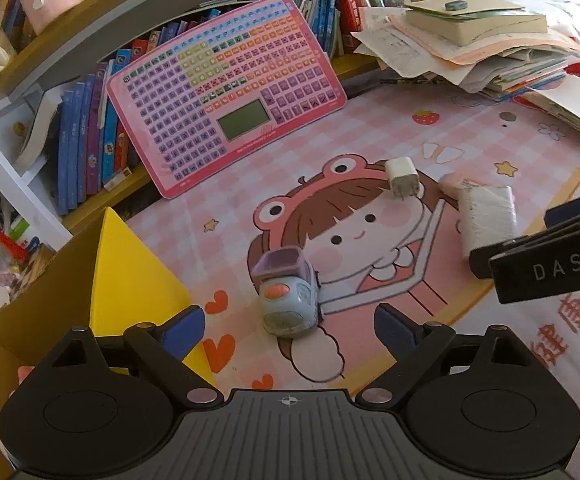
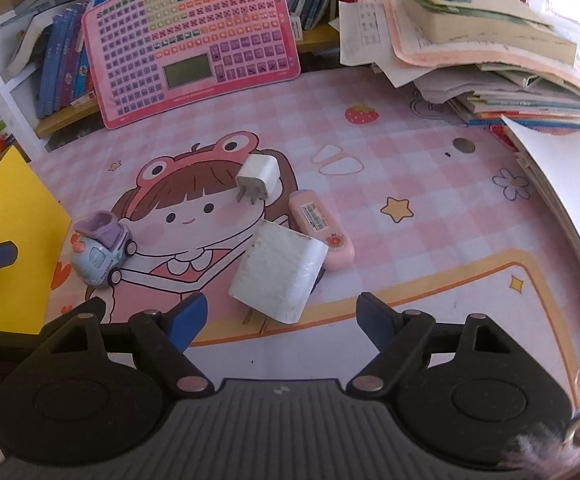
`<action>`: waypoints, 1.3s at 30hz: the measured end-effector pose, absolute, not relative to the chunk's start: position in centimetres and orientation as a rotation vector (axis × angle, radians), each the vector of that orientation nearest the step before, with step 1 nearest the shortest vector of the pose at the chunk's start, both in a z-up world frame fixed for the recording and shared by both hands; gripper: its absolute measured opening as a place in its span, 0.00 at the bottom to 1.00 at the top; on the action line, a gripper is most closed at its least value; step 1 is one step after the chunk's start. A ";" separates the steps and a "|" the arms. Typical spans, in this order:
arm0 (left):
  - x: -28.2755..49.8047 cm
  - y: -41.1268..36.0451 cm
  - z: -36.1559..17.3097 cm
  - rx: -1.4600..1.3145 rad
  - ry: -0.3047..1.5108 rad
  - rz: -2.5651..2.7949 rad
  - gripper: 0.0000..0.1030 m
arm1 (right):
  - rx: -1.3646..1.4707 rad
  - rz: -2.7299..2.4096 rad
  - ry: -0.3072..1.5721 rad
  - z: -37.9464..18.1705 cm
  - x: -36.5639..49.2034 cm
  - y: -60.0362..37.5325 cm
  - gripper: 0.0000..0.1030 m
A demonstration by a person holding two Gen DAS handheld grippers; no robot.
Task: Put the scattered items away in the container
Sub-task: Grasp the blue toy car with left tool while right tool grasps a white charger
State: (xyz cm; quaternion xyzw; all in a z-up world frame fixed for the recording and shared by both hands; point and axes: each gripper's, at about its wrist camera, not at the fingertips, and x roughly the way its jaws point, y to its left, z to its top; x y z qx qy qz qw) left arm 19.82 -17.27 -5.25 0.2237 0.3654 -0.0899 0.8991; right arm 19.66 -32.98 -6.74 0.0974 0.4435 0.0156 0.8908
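Observation:
A blue and purple toy car [image 1: 288, 292] [image 2: 102, 250] lies on the pink cartoon desk mat. My left gripper [image 1: 290, 330] is open just in front of it, jaws wide either side. A large white power adapter [image 2: 278, 274] [image 1: 488, 216] lies just ahead of my open right gripper [image 2: 282, 318]. A pink case [image 2: 322, 228] lies touching the adapter's far side. A small white plug charger [image 2: 256, 178] [image 1: 402, 178] lies behind them. A yellow cardboard box [image 1: 130, 284] [image 2: 14, 216] stands at the left, open.
A pink learning tablet [image 1: 226, 92] leans on the bookshelf [image 1: 86, 140] at the back. A pile of books and papers [image 2: 490, 52] fills the back right. A white board [image 2: 570, 184] edges the right. A coin [image 2: 464, 145] lies on the mat.

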 end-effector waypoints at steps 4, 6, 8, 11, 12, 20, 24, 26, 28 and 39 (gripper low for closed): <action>20.7 -17.4 -5.3 0.449 0.746 -0.169 0.90 | 0.219 0.025 0.931 -7.1 20.3 -33.0 0.78; 21.4 -17.5 -5.5 0.447 0.748 -0.158 0.85 | 0.226 0.023 0.935 -7.2 20.6 -32.9 0.77; 22.2 -17.7 -5.9 0.457 0.760 -0.142 0.83 | 0.238 0.021 0.941 -7.3 21.0 -32.9 0.76; 23.1 -17.9 -6.5 0.449 0.776 -0.129 0.82 | 0.247 0.021 0.950 -7.5 21.5 -32.8 0.74; 23.4 -17.8 -6.6 0.439 0.782 -0.126 0.81 | 0.247 0.021 0.953 -7.5 21.7 -32.7 0.73; 25.2 -17.1 -7.5 0.339 0.839 -0.107 0.75 | 0.249 -0.006 0.964 -7.9 22.5 -32.5 0.65; 25.6 -16.9 -7.9 0.318 0.863 -0.110 0.67 | 0.247 -0.020 0.966 -8.1 22.6 -32.7 0.60; 25.8 -16.8 -8.1 0.307 0.875 -0.109 0.66 | 0.246 -0.019 0.964 -8.1 22.7 -32.7 0.59; 25.9 -16.7 -8.3 0.296 0.886 -0.108 0.65 | 0.245 -0.011 0.962 -8.0 22.6 -32.7 0.55; 25.8 -16.3 -8.1 0.246 0.903 -0.148 0.38 | 0.255 0.012 0.963 -7.9 22.1 -32.8 0.48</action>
